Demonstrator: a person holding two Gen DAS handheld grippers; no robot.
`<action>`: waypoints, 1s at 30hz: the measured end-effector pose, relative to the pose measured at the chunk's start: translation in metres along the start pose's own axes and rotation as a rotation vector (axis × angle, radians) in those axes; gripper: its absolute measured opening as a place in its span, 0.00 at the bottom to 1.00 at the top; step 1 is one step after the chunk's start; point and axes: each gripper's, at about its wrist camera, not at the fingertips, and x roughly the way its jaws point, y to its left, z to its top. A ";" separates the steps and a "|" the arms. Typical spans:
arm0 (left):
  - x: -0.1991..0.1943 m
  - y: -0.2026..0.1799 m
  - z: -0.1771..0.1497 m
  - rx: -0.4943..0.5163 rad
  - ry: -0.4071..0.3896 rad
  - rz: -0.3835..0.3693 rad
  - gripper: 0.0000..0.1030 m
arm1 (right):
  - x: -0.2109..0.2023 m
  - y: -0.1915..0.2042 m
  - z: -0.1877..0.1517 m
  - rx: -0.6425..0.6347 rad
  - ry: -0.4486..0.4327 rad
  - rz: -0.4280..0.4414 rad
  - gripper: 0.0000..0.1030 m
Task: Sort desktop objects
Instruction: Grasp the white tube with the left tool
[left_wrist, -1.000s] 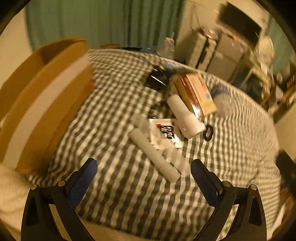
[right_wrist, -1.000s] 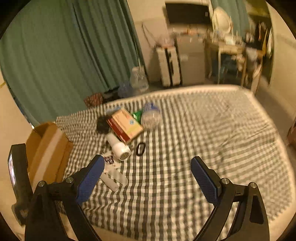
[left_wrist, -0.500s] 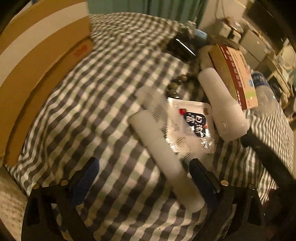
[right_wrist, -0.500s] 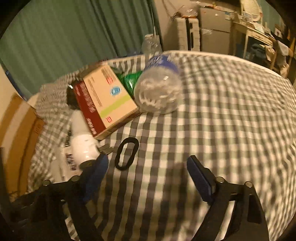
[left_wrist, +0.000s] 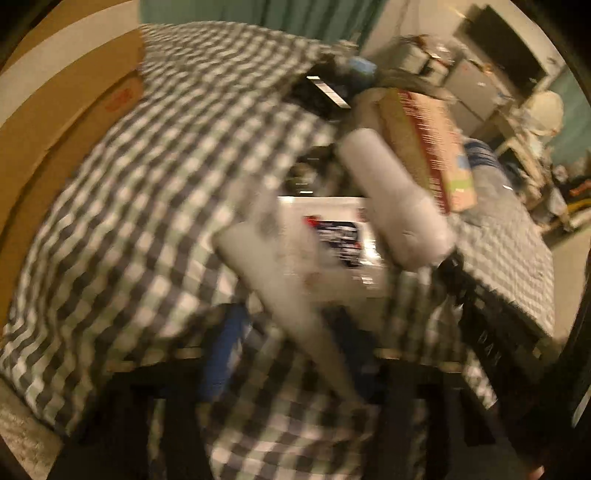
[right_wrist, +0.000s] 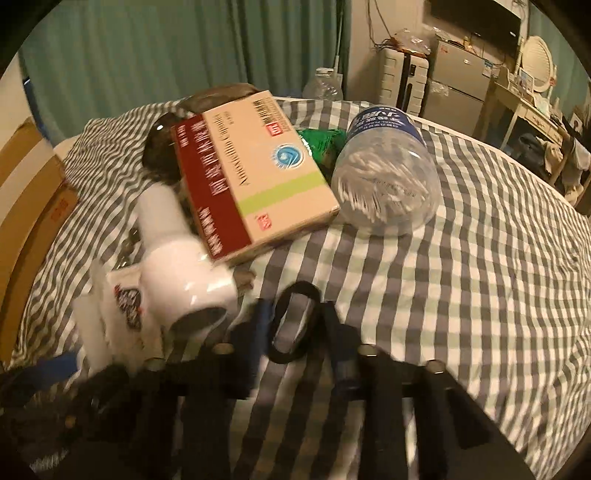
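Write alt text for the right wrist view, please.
The right gripper has its blue-padded fingers on either side of a black ring lying on a checked cloth. Behind lie a white bottle, a medicine box and a clear plastic bottle.

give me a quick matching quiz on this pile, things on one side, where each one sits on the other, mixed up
Things:
1. black ring
2. clear plastic bottle
3. medicine box
4. cardboard box

Places:
a. far left, off the checked cloth
b. between the right hand-held gripper's fingers
c. lying on its side, right of the medicine box
d. propped over the white cylinder

Pairs: 1-b, 2-c, 3-d, 4-a
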 end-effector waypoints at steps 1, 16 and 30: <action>0.000 0.000 0.000 0.003 0.003 -0.014 0.26 | -0.004 -0.002 -0.005 0.006 0.014 0.004 0.04; -0.054 -0.017 -0.019 0.122 -0.113 -0.086 0.10 | -0.099 -0.047 -0.063 0.187 0.016 0.074 0.04; -0.125 -0.037 0.004 0.189 -0.274 -0.135 0.10 | -0.140 -0.049 -0.068 0.197 -0.050 0.082 0.04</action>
